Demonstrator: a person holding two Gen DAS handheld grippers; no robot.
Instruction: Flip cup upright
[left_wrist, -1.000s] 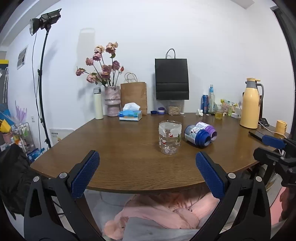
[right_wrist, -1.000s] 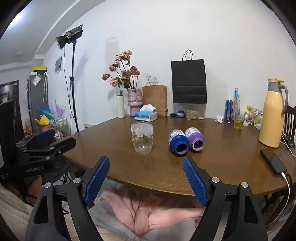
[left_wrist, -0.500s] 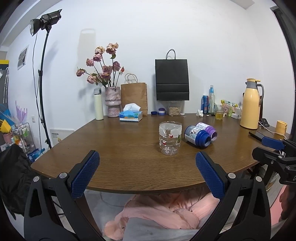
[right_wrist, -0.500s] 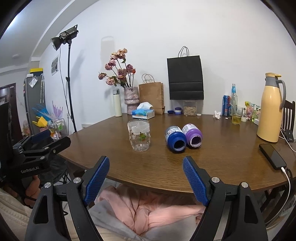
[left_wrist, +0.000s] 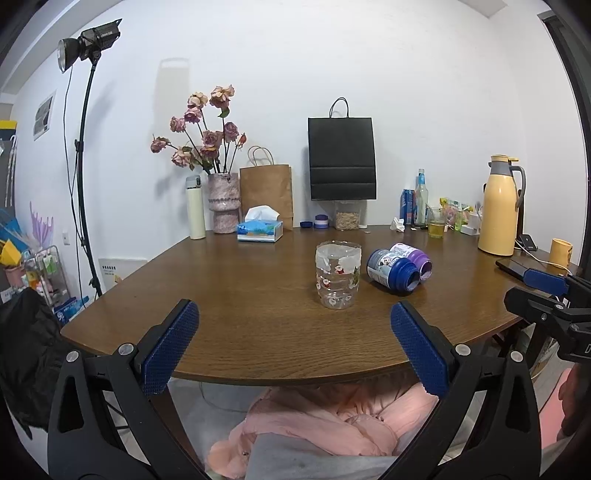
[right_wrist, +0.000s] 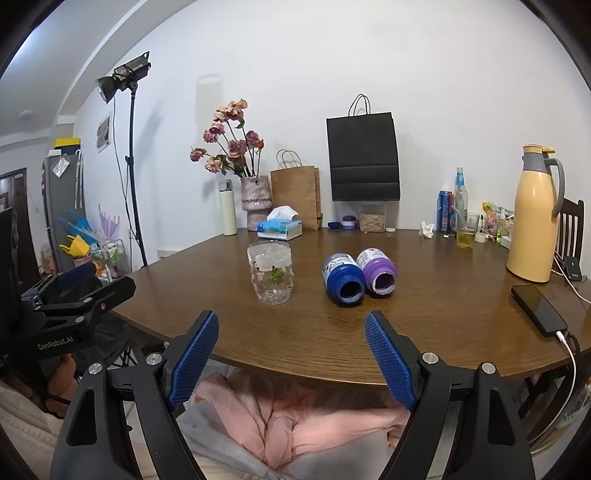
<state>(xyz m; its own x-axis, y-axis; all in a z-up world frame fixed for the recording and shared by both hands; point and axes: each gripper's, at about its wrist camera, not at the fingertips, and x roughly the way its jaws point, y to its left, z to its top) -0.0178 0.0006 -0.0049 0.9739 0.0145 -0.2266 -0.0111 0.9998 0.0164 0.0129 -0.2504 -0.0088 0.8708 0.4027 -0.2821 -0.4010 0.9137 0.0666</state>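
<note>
Two cups (right_wrist: 357, 277) lying sideways, both tongs (right_wrist: 291, 358) empty

One clear cup (right_wrist: 272, 273), two toppled cups (blue (right_wrist: 342, 278), purple (right_wrist: 378, 271)), two paper bags (right_wrist: 363, 156).

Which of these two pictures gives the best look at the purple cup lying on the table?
The right wrist view: the purple cup lies on its side with its open mouth facing the camera, fully visible. In the left wrist view, the blue cup beside it hides most of it.
</note>
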